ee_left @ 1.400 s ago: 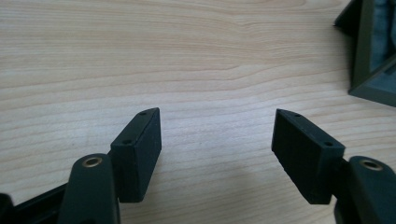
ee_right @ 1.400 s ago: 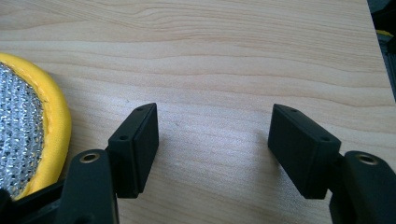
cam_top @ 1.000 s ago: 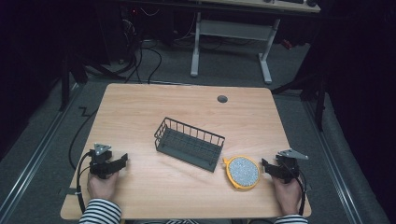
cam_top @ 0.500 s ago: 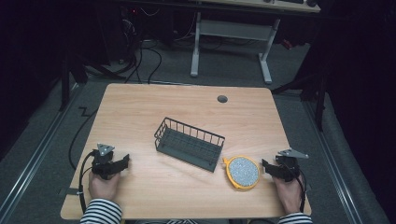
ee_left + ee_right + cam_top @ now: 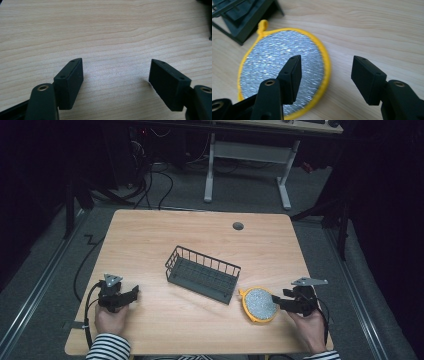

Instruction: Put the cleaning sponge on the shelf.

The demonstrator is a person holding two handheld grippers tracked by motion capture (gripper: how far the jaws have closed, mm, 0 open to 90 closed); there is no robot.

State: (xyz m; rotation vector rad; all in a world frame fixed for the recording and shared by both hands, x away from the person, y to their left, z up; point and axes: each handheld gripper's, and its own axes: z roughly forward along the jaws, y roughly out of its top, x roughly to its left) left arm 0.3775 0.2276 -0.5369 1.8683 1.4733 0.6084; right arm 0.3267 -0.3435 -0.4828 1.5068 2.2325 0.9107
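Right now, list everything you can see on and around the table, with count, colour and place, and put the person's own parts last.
table: one, light wood, centre of the high view
basket: one, dark grey wire, mid-table, empty
pot holder: one, round, silver with yellow rim and loop, just right of the basket's near corner
grommet: one, grey, far side of the table
desk frame: one, white legs, on the floor beyond the table
cables: several, black, on the floor behind
left gripper: one, black, open, over bare wood at the near left
right gripper: one, black, open, straddling the pot holder's rim
hands: two, striped sleeves, near edge
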